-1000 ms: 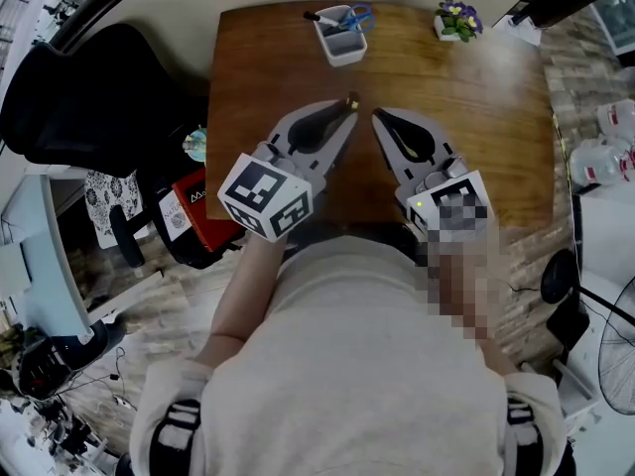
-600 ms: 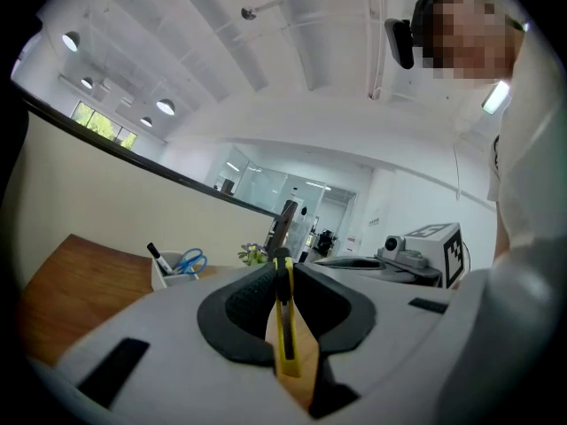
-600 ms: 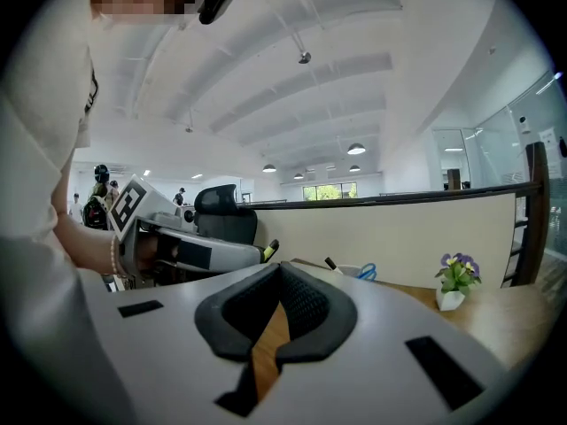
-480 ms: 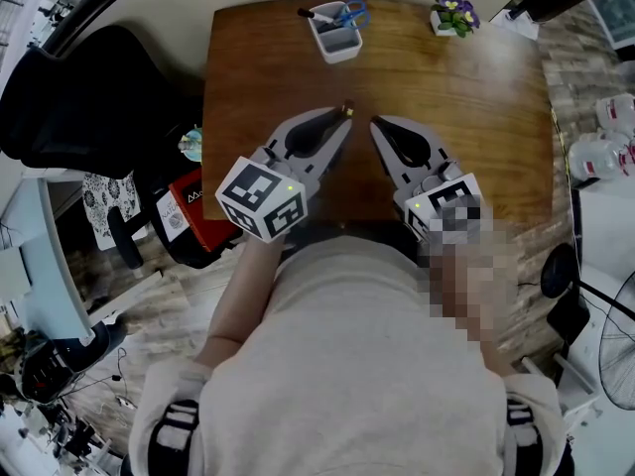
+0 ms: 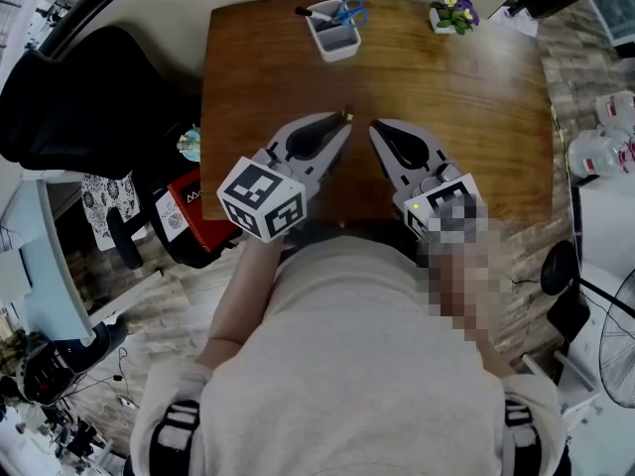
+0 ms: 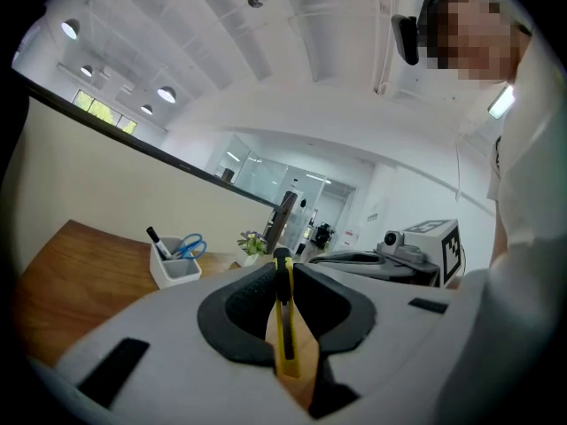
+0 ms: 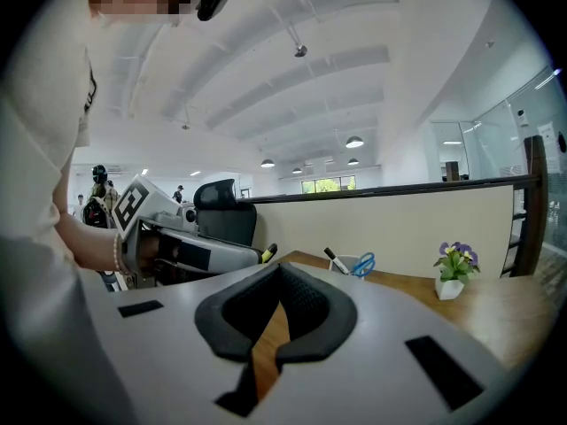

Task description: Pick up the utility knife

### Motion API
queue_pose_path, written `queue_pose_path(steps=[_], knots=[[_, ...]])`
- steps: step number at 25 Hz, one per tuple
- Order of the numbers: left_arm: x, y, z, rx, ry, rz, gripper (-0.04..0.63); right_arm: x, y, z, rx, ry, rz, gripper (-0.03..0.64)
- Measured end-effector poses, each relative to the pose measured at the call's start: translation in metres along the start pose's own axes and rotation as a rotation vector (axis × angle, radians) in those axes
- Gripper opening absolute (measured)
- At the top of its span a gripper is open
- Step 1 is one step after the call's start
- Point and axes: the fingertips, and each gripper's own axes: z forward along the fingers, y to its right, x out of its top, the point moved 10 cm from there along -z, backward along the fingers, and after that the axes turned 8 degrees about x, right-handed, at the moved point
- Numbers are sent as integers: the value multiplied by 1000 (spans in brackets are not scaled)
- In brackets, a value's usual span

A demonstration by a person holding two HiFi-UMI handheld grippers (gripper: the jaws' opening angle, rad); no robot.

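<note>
We have the utility knife (image 6: 283,319) clamped in the left gripper (image 5: 342,120). In the left gripper view its thin yellow body stands on edge between the 2 black pads, which press on both flat sides, and its dark end pokes out just past the tips. From the head view that end shows as a small point over the middle of the table (image 5: 476,97). We cannot tell whether the blade is out.

The right gripper (image 5: 375,127) hangs just beside the left one, tips near each other but apart. Its jaws are closed together with nothing between them; only bare wood shows through the gap behind the pads.

We judge the pick-up as good as made, so the job now is to hold it well. The pads grip a narrow, smooth body, and we think it could pivot or slide if the squeeze eases, so we would keep the pressure even and avoid rolling the wrist sharply. We would keep the left gripper close to level, so that the knife's weight does not pull it out forwards. We would keep the right gripper off to its own side, clear of the knife's front end. The pen pot (image 5: 335,30) and the flower pot (image 5: 451,13) stand at the far edge, well apart from us, so any carry has room.
</note>
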Motion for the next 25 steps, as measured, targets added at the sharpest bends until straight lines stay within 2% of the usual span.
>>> queue_pose_path(steps=[7,25], knots=[[-1,1,1,5,-10,39,74,-2,0,0,-1,-6,4,12],[-3,0,-1,5,-11,39,74,-5,-1,1,-22,-20,6,12]])
